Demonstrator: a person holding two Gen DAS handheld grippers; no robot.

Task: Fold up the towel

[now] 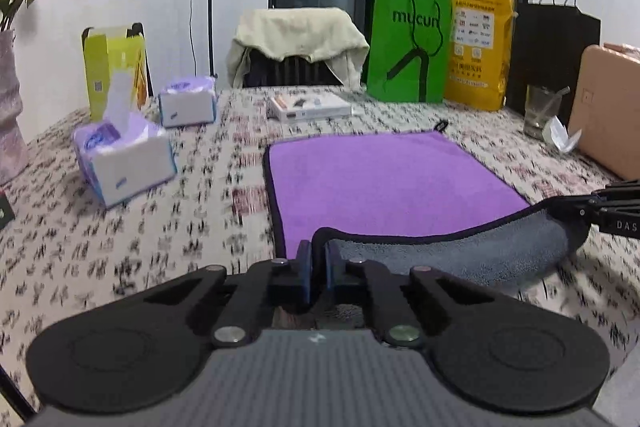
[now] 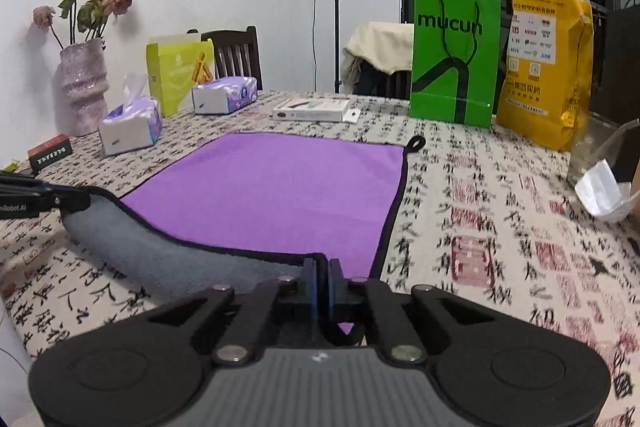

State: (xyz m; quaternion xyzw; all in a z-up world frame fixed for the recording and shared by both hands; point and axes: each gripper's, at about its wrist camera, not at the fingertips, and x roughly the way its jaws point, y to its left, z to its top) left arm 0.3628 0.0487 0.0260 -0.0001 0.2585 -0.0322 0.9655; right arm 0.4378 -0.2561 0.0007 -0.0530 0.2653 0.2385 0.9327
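A purple towel [image 1: 384, 183] with a black hem and grey underside lies flat on the patterned tablecloth; it also shows in the right wrist view [image 2: 280, 195]. My left gripper [image 1: 319, 259] is shut on the towel's near left corner. My right gripper [image 2: 322, 277] is shut on the near right corner. Both corners are lifted, so the near edge hangs between them with the grey underside [image 1: 460, 255] showing. The right gripper shows at the right edge of the left wrist view [image 1: 592, 213]; the left gripper shows at the left edge of the right wrist view [image 2: 76, 199].
Two tissue boxes [image 1: 124, 163] [image 1: 188, 105] and a vase of flowers [image 2: 84, 91] stand at the left. A flat white box [image 1: 308, 107], a green bag [image 1: 408, 47], a yellow bag [image 1: 478, 51] and a glass [image 1: 540, 111] stand along the far side.
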